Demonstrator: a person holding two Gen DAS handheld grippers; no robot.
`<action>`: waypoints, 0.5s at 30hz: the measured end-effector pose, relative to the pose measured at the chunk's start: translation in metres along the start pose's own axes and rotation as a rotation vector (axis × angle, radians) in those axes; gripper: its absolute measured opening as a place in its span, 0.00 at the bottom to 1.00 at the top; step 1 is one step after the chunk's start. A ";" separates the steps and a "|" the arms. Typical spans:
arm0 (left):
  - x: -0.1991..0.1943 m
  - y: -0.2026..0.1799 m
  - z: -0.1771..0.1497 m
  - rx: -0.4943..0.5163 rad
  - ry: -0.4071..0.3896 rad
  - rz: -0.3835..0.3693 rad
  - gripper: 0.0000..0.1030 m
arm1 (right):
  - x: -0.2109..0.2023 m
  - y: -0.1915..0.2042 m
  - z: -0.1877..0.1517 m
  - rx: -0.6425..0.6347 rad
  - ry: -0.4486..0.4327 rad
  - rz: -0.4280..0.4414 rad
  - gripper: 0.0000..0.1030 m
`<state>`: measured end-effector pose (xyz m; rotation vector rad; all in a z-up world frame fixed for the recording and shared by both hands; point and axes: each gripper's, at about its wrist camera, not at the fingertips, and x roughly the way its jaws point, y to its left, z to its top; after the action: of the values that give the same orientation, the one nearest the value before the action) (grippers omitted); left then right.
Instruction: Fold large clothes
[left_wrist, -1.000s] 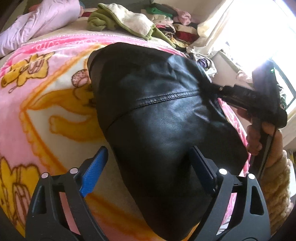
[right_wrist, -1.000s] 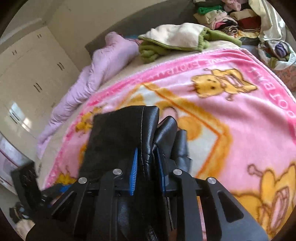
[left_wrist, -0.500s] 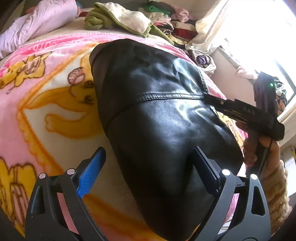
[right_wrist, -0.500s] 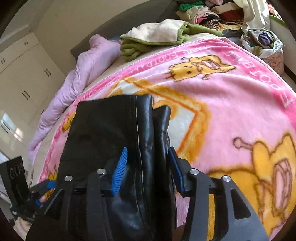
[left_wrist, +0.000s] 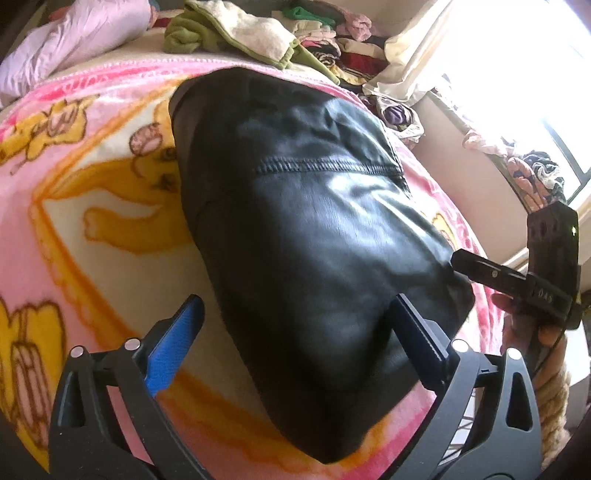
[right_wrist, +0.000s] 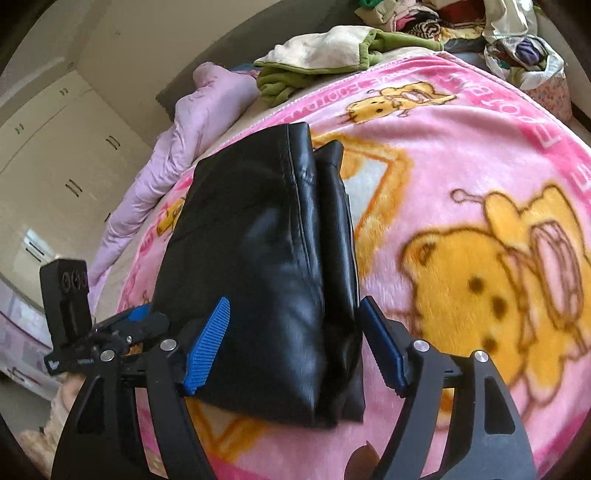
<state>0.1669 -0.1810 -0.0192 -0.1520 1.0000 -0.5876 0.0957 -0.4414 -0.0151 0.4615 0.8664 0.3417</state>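
Observation:
A folded black leather garment (left_wrist: 314, 240) (right_wrist: 266, 240) lies flat on a pink blanket (left_wrist: 92, 221) (right_wrist: 461, 147) printed with yellow cartoon bears. My left gripper (left_wrist: 295, 332) hovers over the garment's near end. Its jaws are opening, and the leather lies under and between them without being pressed. My right gripper (right_wrist: 295, 347) stands open astride the garment's other narrow end, pads apart from the leather. In the left wrist view the right gripper (left_wrist: 458, 265), held by a hand, has its tip at the garment's right edge. The right wrist view shows the left gripper (right_wrist: 147, 319) at the garment's left side.
A green and cream fleece (left_wrist: 229, 33) (right_wrist: 325, 55) and a lilac quilt (left_wrist: 74, 40) (right_wrist: 184, 140) lie at the head of the bed. A heap of mixed clothes (left_wrist: 332, 40) sits beside a bright window (left_wrist: 517, 55). White wardrobe doors (right_wrist: 55, 155) stand beyond the bed.
The right gripper let go of the pinched leather fold, opened, and drew back along the garment to its near end. The fold now lies flat. The left jaws widened a little.

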 end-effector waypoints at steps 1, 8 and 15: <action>0.001 0.000 -0.002 -0.005 0.005 -0.006 0.91 | -0.002 0.002 -0.003 -0.011 0.000 -0.002 0.27; 0.018 0.003 -0.011 -0.038 0.048 -0.042 0.91 | 0.009 -0.001 -0.023 -0.066 0.041 -0.097 0.26; 0.019 0.012 -0.002 -0.072 0.049 -0.068 0.92 | -0.002 -0.013 0.001 -0.022 0.023 -0.005 0.76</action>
<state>0.1780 -0.1811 -0.0391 -0.2377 1.0673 -0.6203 0.0966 -0.4531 -0.0201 0.4361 0.8850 0.3526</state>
